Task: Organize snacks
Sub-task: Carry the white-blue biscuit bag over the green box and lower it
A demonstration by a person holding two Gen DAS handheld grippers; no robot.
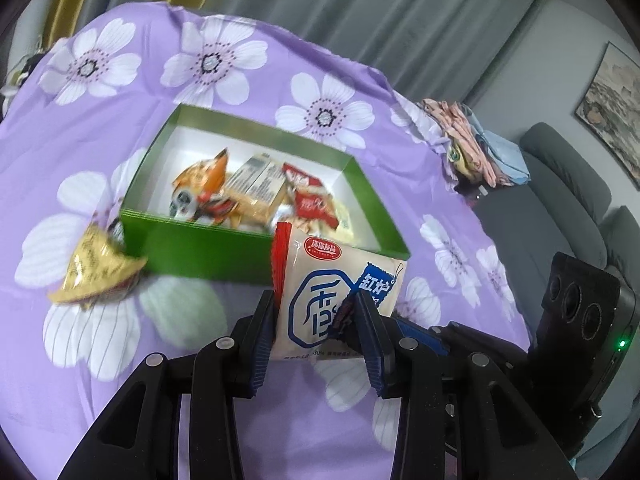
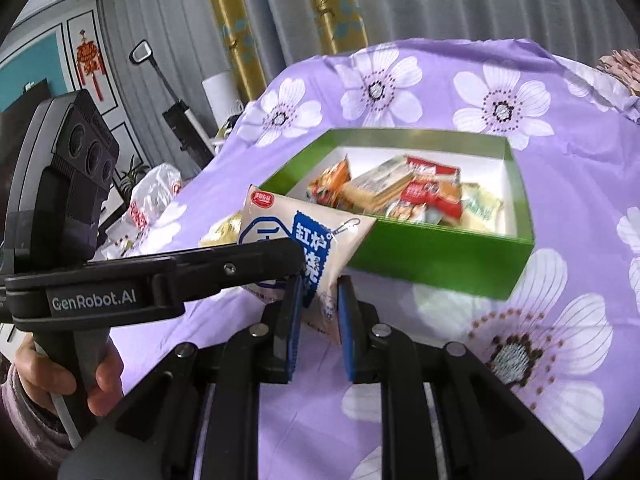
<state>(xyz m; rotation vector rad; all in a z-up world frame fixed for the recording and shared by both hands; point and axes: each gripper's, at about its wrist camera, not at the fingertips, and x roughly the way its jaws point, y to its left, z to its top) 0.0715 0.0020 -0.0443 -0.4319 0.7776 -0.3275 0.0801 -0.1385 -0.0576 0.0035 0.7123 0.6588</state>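
A: Which step is this?

B: Carrying one more snack to the open green cardboard box point(image 1: 224, 246). The cream plastic snack packet with blue and red print point(image 1: 320, 300) is held just in front of the box's near wall, off the purple flowered cloth point(image 1: 132, 128). Both tools grip it: the left gripper point(image 1: 316, 320) is clamped across its lower half, and the right gripper point(image 2: 318, 312) pinches its bottom corner.

A: What does the next move call for?

B: I'd judge one gripper has to let go, then the other lifts the packet over the near wall and drops it onto the pile of wrapped snacks point(image 2: 400, 192) inside. A yellow crinkled foil packet point(image 1: 96, 272) lies outside, touching the box's left corner; it likely follows.

A: Any writing?

B: Blue Chinese characters, "缸炉" on the packet, a red oval brand badge too small to read, and "30%" near its lower edge. The left tool's arm reads "GenRobot.AI".
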